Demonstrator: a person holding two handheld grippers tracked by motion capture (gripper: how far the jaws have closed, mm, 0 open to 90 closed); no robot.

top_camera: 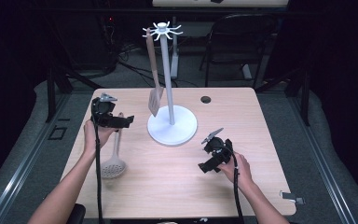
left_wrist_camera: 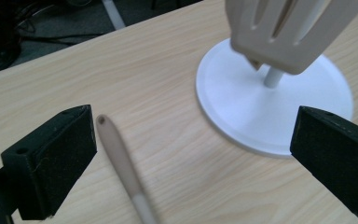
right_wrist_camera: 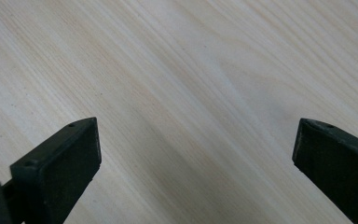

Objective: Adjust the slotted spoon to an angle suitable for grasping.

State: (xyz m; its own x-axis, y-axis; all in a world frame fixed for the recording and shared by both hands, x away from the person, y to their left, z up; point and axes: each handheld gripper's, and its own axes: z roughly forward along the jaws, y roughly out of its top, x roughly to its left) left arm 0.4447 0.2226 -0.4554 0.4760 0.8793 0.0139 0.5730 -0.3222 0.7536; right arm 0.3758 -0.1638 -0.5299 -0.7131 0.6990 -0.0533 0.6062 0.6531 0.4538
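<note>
Wooden table with a white utensil stand set toward the far middle, tall pole, ring of hooks at the top. One beige slotted spatula already hung from a hook, blade dangling just above the stand's round base; in the left gripper view the blade hung in front of the pole. So that part looked done. What was left: the slotted spoon, lying flat on the table at the person's left, perforated bowl toward the near edge, handle pointing away toward the left gripper. That gripper sat over the handle's far end, jaws spread wide, nothing clamped; in the left gripper view the handle tip lay between the jaws, close to the left pad, not pressed by either. Probably lining up to grab the spoon, then lift and hook it. Right gripper rested on the near right of the table, well apart from spoon and stand, jaws wide open too, bare wood between them, holding nothing. Roughly halfway by my read.
</note>
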